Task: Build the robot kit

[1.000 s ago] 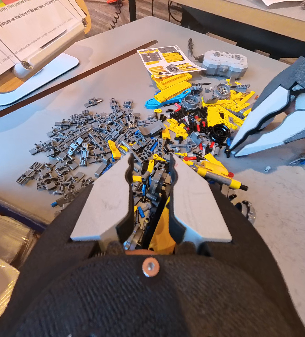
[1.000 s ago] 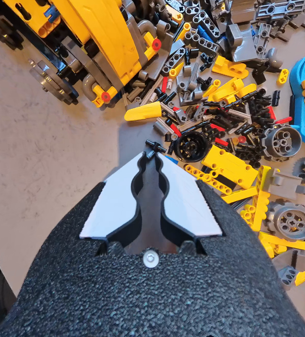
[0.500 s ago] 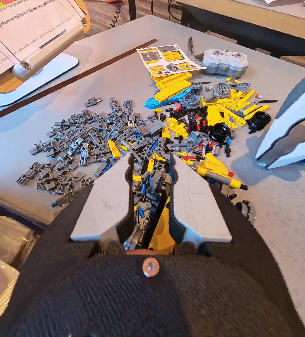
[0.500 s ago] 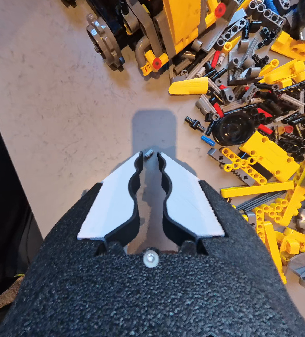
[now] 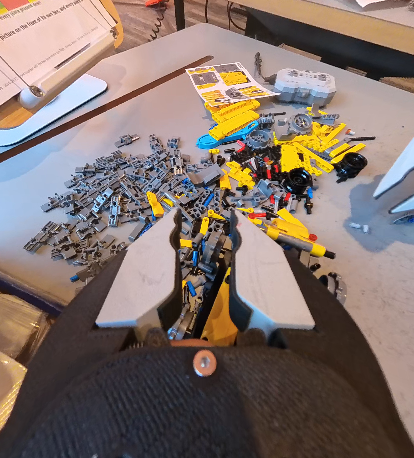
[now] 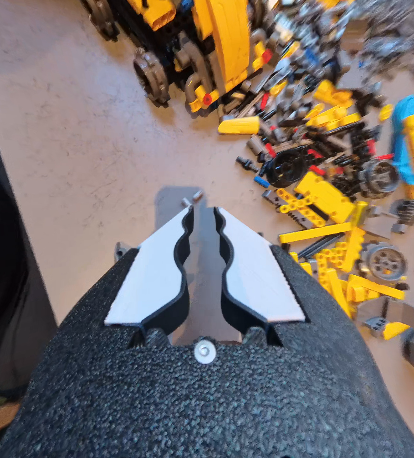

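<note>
A part-built yellow and black brick vehicle (image 5: 219,307) lies under my left gripper (image 5: 204,213). The jaws stand partly apart and are closed on its body; its wheel (image 5: 336,285) and yellow cylinder (image 5: 297,244) stick out to the right. The vehicle also shows in the right wrist view (image 6: 225,49). My right gripper (image 6: 203,209) is narrowly open and empty, low over bare table. Two small grey pins (image 6: 193,198) lie just beyond its tips. It shows at the right edge of the left wrist view (image 5: 383,204), with the pins (image 5: 359,226) beside it.
Loose bricks cover the table: grey links (image 5: 114,193) on the left, and yellow beams (image 5: 307,153), black wheels (image 5: 297,181) and black and red pins in the middle. A sticker sheet (image 5: 228,84), a grey battery box (image 5: 305,84) and a document stand (image 5: 40,62) stand behind. The table edge (image 6: 15,198) is near. Spacing between my two grippers at the tips: around 20 centimetres.
My right gripper drew back from the brick pile to bare table and its jaws opened a little. Two grey pins now lie at its tips. The left gripper barely moved.
</note>
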The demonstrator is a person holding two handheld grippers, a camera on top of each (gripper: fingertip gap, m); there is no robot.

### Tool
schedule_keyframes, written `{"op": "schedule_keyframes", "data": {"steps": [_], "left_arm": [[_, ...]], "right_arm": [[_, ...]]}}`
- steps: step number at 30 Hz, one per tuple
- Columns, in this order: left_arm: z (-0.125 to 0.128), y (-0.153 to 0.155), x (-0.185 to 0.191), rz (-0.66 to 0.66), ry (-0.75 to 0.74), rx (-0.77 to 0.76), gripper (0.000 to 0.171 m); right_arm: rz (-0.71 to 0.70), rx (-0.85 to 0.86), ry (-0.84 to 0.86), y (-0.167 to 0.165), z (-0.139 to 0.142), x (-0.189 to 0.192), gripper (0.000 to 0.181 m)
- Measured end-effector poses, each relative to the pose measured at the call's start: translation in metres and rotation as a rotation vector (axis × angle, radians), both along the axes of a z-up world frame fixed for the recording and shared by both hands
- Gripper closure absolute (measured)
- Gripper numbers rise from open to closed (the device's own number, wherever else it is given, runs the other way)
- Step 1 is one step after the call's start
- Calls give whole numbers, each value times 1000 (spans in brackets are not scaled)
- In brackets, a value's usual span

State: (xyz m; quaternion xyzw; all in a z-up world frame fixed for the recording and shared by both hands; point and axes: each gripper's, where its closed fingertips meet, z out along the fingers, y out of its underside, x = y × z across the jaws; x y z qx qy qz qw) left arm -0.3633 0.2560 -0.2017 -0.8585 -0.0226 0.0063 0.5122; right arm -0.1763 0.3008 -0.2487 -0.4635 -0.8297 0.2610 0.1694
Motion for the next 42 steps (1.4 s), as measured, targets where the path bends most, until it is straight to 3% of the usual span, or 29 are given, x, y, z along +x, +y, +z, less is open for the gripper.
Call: {"op": "schedule_keyframes", "data": {"steps": [3,5,8,13,18,22,28,32,36,42], "left_arm": [[-1,0,-1,4,2,-2,134],[1,0,-2,7,5,2,134],[2,-1,-4,14,5,6,134],[7,-1,-1,5,18,20,134],[4,-1,-4,14,17,12,134],[2,-2,-6,21,21,8,133],[4,-1,-2,8,30,10,133],[5,-2,0,2,37,12,133],[4,-2,-2,8,31,11,133],[16,-1,-2,21,63,72,136]], "right_arm": [[-88,22,296,17,35,-16,164],[-121,-131,411,16,55,-11,162],[-102,-321,328,4,52,11,130],[-36,-214,147,-5,17,52,108],[-21,-138,67,-15,-5,60,109],[21,-46,-3,-15,-23,62,125],[26,-42,-17,-4,-23,67,125],[35,-173,63,-11,-3,61,124],[62,-315,260,-16,38,44,124],[-70,-413,630,27,99,-6,124]]}}
